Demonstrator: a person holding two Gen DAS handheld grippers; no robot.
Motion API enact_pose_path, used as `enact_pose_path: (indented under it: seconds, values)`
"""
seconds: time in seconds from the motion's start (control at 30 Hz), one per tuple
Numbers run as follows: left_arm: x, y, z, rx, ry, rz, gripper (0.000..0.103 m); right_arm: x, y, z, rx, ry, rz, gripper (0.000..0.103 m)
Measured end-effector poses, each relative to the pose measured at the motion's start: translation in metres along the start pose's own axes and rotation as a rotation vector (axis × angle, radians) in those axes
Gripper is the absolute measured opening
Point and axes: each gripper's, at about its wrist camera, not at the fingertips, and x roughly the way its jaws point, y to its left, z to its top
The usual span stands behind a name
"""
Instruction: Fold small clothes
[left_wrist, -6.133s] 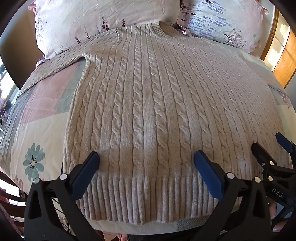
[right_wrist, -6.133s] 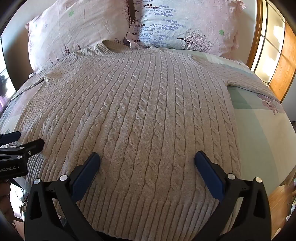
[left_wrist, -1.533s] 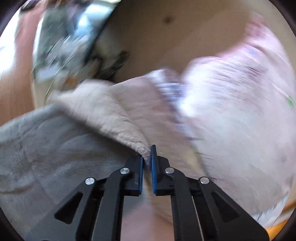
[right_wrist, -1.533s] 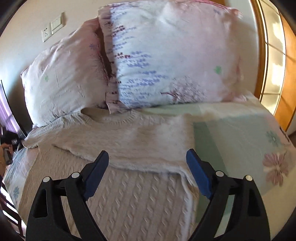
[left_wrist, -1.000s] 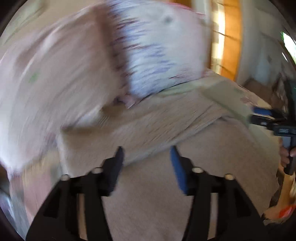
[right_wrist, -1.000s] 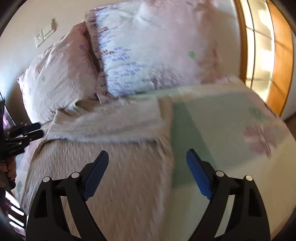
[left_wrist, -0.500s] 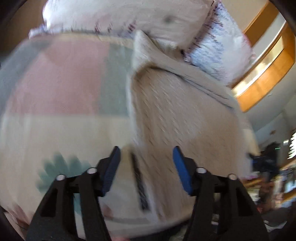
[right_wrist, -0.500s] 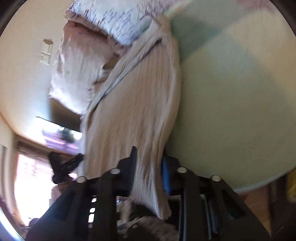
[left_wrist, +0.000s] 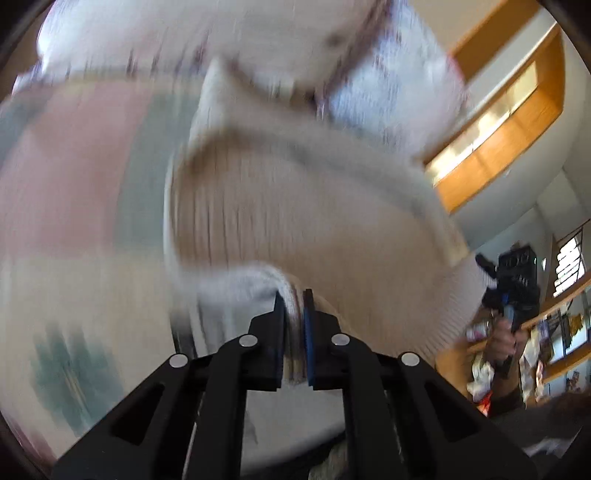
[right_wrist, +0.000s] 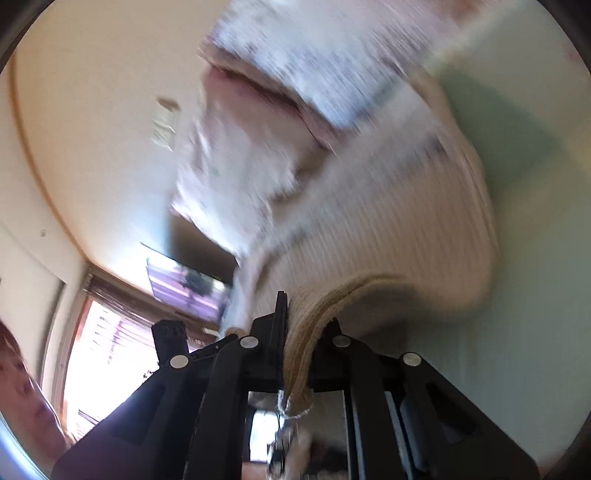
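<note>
Floral pillows (left_wrist: 258, 40), patchwork bedspread (left_wrist: 74, 177), wooden window frame (left_wrist: 509, 122), wall socket (right_wrist: 164, 125)

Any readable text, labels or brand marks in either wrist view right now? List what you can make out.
None readable.
Left gripper and right gripper, both clamped on the sweater: no legible marking.
Wall plate: blurred, no text discernible.
Shelf clutter: too small and blurred.

Bed (left_wrist: 74, 177) with pastel patchwork cover, beige knit sweater (left_wrist: 314, 221) spread on it, hem raised, two floral pillows (left_wrist: 295, 44) at head
</note>
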Motion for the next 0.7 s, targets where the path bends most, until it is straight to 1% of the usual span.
enact_pose_path:
  seconds: [0.07, 0.13, 0.17, 0.2, 0.23, 0.27, 0.3, 0.33, 0.37, 0.4, 0.43, 0.47, 0.5, 0.57, 0.6, 0.63, 0.67, 0.7]
  values:
    - [0.001, 0.002, 0.048, 0.007, -0.083, 0.016, 0.008, 0.011, 0.008, 0.038, -0.03, -0.053, 0.025, 0.009]
    - [0.011, 0.008, 0.102, -0.023, -0.175, 0.029, 0.008, 0.03, 0.011, 0.082, -0.055, -0.124, 0.017, 0.009]
    - [0.019, 0.012, 0.127, -0.04, -0.218, 0.04, 0.009, 0.043, 0.005, 0.107, -0.038, -0.168, -0.001, 0.009]
    - [0.03, 0.017, 0.149, -0.049, -0.251, 0.062, 0.014, 0.058, -0.007, 0.131, 0.006, -0.208, -0.043, 0.013]
    - [0.048, 0.022, 0.173, -0.057, -0.264, 0.092, 0.023, 0.067, -0.019, 0.143, 0.041, -0.224, -0.083, 0.02]
    - [0.062, 0.029, 0.187, -0.073, -0.252, 0.125, 0.03, 0.084, -0.034, 0.16, 0.083, -0.211, -0.173, 0.05]
    - [0.073, 0.038, 0.196, -0.114, -0.236, 0.175, 0.056, 0.094, -0.045, 0.167, 0.118, -0.186, -0.249, 0.075]
    - [0.078, 0.05, 0.197, -0.173, -0.227, 0.206, 0.07, 0.099, -0.056, 0.168, 0.165, -0.167, -0.293, 0.075]
    - [0.078, 0.059, 0.194, -0.204, -0.222, 0.174, 0.07, 0.099, -0.066, 0.161, 0.203, -0.146, -0.267, 0.076]
    - [0.079, 0.068, 0.189, -0.224, -0.206, 0.129, 0.07, 0.097, -0.068, 0.155, 0.193, -0.131, -0.247, 0.079]
    - [0.08, 0.079, 0.179, -0.246, -0.181, 0.106, 0.07, 0.095, -0.069, 0.151, 0.164, -0.126, -0.257, 0.081]
    - [0.081, 0.085, 0.173, -0.258, -0.159, 0.103, 0.07, 0.091, -0.067, 0.145, 0.121, -0.135, -0.296, 0.082]
    - [0.087, 0.095, 0.165, -0.285, -0.119, 0.098, 0.07, 0.088, -0.066, 0.141, 0.098, -0.135, -0.305, 0.082]
    - [0.095, 0.108, 0.155, -0.341, -0.081, 0.058, 0.069, 0.084, -0.065, 0.136, 0.092, -0.115, -0.287, 0.082]
    - [0.101, 0.113, 0.152, -0.365, -0.068, 0.03, 0.067, 0.083, -0.063, 0.134, 0.087, -0.107, -0.28, 0.084]
    - [0.102, 0.114, 0.15, -0.365, -0.091, 0.015, 0.067, 0.082, -0.06, 0.133, 0.079, -0.104, -0.279, 0.085]
    - [0.105, 0.113, 0.151, -0.359, -0.093, -0.006, 0.066, 0.081, -0.058, 0.131, 0.065, -0.099, -0.284, 0.087]
    - [0.111, 0.112, 0.152, -0.377, -0.081, -0.059, 0.056, 0.08, -0.056, 0.13, 0.053, -0.091, -0.295, 0.087]
